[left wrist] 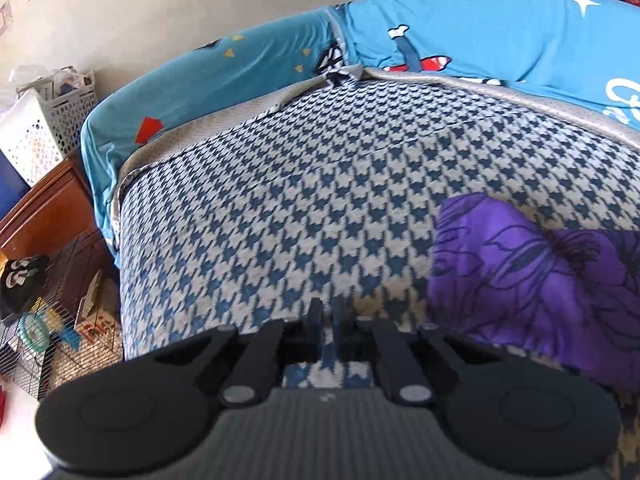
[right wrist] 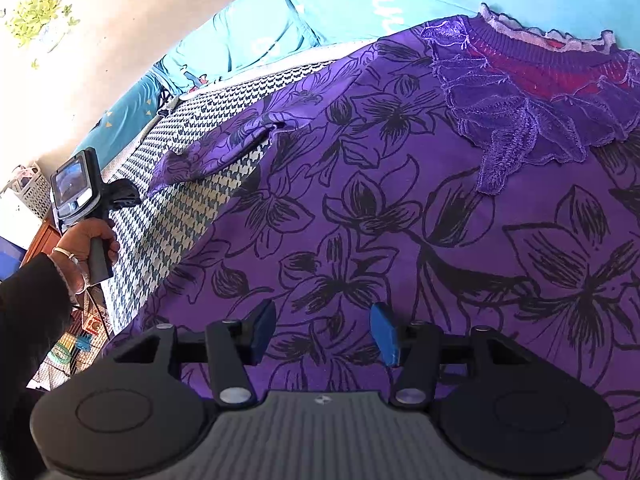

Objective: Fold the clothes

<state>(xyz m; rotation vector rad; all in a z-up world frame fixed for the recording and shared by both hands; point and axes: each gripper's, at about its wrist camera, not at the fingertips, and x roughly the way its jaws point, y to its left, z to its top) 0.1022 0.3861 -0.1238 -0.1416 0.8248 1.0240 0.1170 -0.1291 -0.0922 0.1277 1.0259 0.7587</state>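
Down at the left wrist, the left gripper (left wrist: 327, 316) was clenched over the houndstooth cover (left wrist: 304, 200), nothing visibly between its fingers; the purple top (left wrist: 540, 280) lay just to its right, and a blue pillow (left wrist: 480, 36) ran along the wall.

From the right wrist, the right gripper (right wrist: 324, 330) hung released above the top (right wrist: 400, 220), spread flat across the cover (right wrist: 192, 200). A hand (right wrist: 90, 240) held the left gripper (right wrist: 120, 196) off the sleeve.

My bed's houndstooth cover (left wrist: 304, 184) meets a blue cartoon-print sheet (left wrist: 500, 36) by the wall. Beside it I see a white basket (left wrist: 44, 120), wooden cabinet (left wrist: 48, 208) and wire cage (left wrist: 52, 332).
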